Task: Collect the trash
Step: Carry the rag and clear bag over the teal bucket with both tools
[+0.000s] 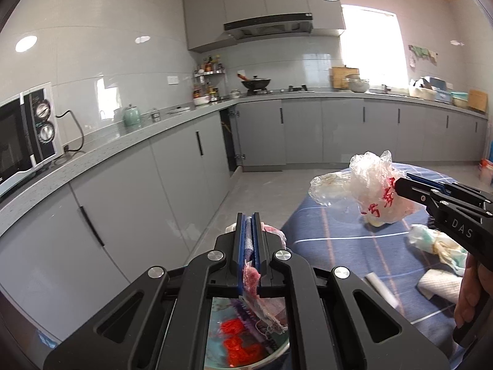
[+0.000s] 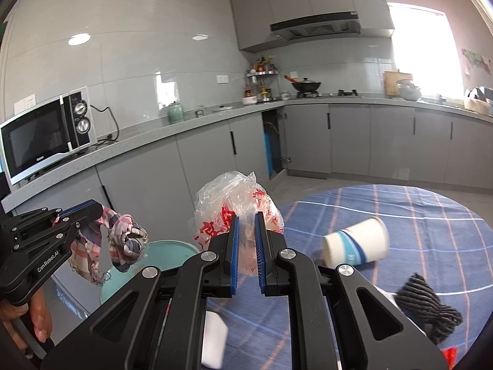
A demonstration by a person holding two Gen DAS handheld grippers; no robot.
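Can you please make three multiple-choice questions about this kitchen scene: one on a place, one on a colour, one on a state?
1. Where is the microwave?
A. on the grey counter by the wall
B. on the round table
C. on the floor

2. What colour is the print on the clear plastic bag?
A. green
B. red
C. black

3. How does the paper cup lie?
A. upright
B. tipped on its side
C. crushed flat

Answers:
1. A, it stands on the counter with its cord plugged in behind.
2. B, red characters show on the bag in the right claw.
3. B, its open mouth faces sideways on the checked tablecloth.
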